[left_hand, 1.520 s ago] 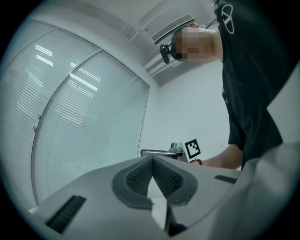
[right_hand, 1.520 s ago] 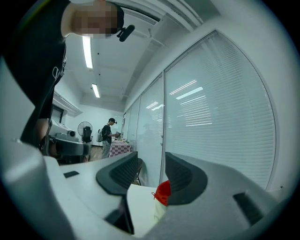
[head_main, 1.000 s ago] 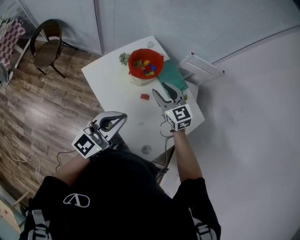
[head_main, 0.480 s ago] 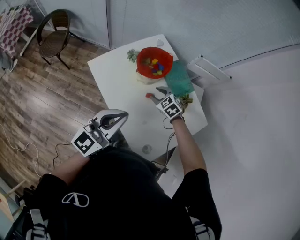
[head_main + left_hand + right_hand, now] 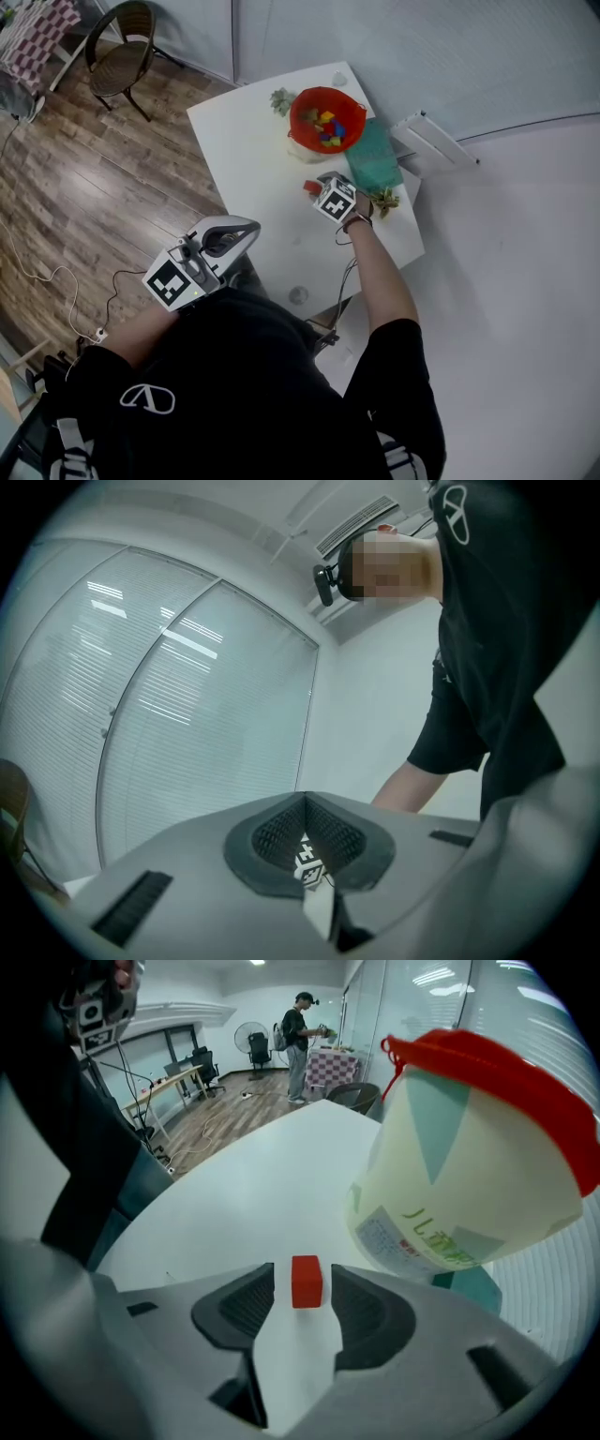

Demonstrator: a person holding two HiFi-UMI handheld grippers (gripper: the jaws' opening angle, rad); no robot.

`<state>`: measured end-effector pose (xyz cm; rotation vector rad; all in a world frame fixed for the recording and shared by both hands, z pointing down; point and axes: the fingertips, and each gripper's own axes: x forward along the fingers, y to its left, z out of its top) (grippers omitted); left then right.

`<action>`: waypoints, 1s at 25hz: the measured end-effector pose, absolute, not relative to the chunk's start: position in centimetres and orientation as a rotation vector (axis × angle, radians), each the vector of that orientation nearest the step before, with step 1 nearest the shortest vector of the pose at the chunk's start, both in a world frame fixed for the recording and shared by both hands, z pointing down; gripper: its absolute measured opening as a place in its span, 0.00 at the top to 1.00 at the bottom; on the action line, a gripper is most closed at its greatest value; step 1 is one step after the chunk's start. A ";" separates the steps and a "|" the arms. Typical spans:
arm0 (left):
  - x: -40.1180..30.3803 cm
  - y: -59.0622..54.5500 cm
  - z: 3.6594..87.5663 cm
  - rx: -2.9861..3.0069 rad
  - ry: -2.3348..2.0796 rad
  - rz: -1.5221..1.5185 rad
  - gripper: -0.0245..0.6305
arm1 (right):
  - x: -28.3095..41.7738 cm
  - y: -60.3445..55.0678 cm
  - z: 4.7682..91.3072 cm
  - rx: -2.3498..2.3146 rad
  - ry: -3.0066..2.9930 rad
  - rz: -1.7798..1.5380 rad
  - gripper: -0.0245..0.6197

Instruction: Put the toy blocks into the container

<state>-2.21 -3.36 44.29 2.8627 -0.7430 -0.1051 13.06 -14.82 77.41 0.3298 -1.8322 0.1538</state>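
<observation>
A small red block [image 5: 310, 187] [image 5: 306, 1282] lies on the white table [image 5: 253, 169], in front of the red-rimmed container [image 5: 326, 122] [image 5: 469, 1157], which holds several coloured blocks. My right gripper [image 5: 319, 185] [image 5: 303, 1267] points steeply down over the block. Its jaws stand open on either side of the block, with a gap on each side. My left gripper [image 5: 248, 228] [image 5: 305, 799] hangs level off the table's near edge. Its fingertips meet and nothing is in them.
A green cloth [image 5: 375, 155] lies right of the container. One small plant [image 5: 280, 98] sits behind the container and another [image 5: 384, 199] beside my right hand. A chair [image 5: 122, 52] stands on the wood floor at the far left. A person [image 5: 302, 1030] stands far off.
My right gripper has come down from above the table and tipped downward, so its jaws now straddle the red block. The left gripper has barely moved.
</observation>
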 end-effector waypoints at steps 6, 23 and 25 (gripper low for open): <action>-2.9 -3.2 45.1 2.840 -0.774 -0.095 0.96 | 13.7 -14.7 80.4 0.245 -1.726 0.164 0.65; -3.0 -3.0 46.0 2.812 -0.780 -0.075 0.96 | 14.0 -14.9 82.8 0.214 -1.674 0.226 0.74; -3.0 -3.0 45.9 2.812 -0.778 -0.078 0.96 | 13.9 -14.8 82.6 0.220 -1.681 0.232 0.74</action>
